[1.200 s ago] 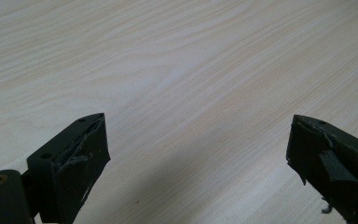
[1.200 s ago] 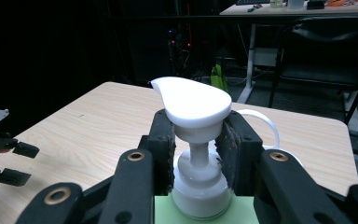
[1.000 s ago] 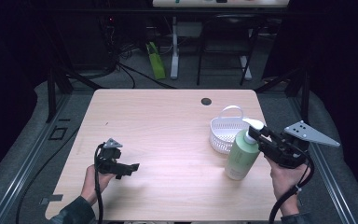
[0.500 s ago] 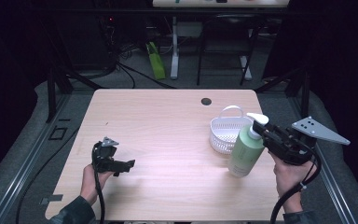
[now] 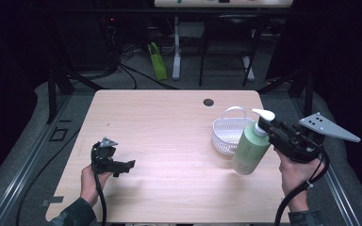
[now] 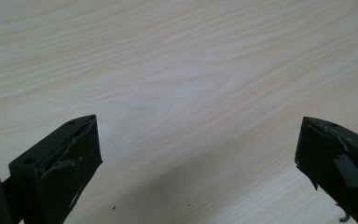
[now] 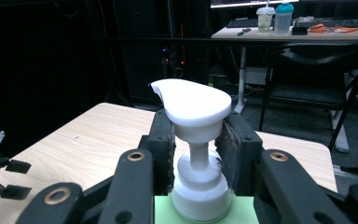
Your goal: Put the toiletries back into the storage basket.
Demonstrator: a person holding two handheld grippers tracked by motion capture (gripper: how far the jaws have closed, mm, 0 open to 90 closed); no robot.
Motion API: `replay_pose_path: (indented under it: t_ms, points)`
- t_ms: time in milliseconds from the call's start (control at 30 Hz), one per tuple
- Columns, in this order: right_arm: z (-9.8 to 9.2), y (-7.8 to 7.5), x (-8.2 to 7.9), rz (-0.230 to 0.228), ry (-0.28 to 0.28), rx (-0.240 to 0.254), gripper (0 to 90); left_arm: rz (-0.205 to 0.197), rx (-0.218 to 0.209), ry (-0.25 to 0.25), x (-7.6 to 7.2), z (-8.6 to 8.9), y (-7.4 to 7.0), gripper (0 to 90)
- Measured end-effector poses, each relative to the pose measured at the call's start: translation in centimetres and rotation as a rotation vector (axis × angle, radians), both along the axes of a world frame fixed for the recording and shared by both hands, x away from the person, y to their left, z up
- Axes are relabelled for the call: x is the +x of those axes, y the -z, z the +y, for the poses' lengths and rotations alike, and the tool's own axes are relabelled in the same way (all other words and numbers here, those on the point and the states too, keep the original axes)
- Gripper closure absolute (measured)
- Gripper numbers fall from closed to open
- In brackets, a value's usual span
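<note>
**Pump bottle gripped beside the basket**

We observed the table (image 5: 169,122), then the white basket (image 5: 227,136) — just beside it stood the green pump bottle (image 5: 250,150), its neck clamped by the right gripper (image 7: 198,154). The left gripper (image 6: 198,158) — jaws just opening, wide apart — held nothing.

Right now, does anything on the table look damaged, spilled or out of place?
Only wear: the pads of the open left gripper look torn and frayed. Nothing is spilled. The green pump bottle stands upright beside the white basket, with the right gripper shut on its neck.
</note>
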State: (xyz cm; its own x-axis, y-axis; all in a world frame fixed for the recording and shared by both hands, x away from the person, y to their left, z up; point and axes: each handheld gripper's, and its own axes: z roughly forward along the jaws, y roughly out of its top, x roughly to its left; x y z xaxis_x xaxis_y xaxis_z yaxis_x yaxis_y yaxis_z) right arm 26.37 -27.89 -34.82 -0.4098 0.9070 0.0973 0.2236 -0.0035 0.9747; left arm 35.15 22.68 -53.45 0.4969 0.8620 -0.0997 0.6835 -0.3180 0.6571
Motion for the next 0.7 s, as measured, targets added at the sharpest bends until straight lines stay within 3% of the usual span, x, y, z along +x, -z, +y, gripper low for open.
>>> replay_pose_path:
  t_ms: [67, 200, 333, 367, 467, 700]
  points:
    - [0.0, -0.2, 0.0, -0.003, 0.0, -0.001, 67.6, 0.009, 0.0, 0.019, 0.2, 0.0, 0.2, 0.2]
    - [0.0, -0.8, 0.1, -0.01, 0.001, -0.005, 67.6, 0.024, -0.044, 0.025, 0.3, 0.1, 0.3, 0.1]
    - [0.0, -1.2, 0.1, -0.016, 0.005, -0.002, 67.6, 0.032, -0.036, 0.035, 0.4, 0.2, 0.2, 0.1]
    - [0.0, -1.4, 0.1, -0.024, 0.005, -0.004, 67.6, 0.05, -0.049, 0.046, 0.5, 0.3, 0.2, 0.2]
    - [0.0, -1.7, 0.2, -0.027, 0.008, 0.005, 67.6, 0.066, -0.065, 0.029, 0.5, 0.3, 0.0, 0.2]
    - [-0.2, -2.3, 0.2, -0.04, 0.014, 0.012, 67.6, 0.119, -0.032, 0.008, 0.6, -0.2, 0.1, 5.3]
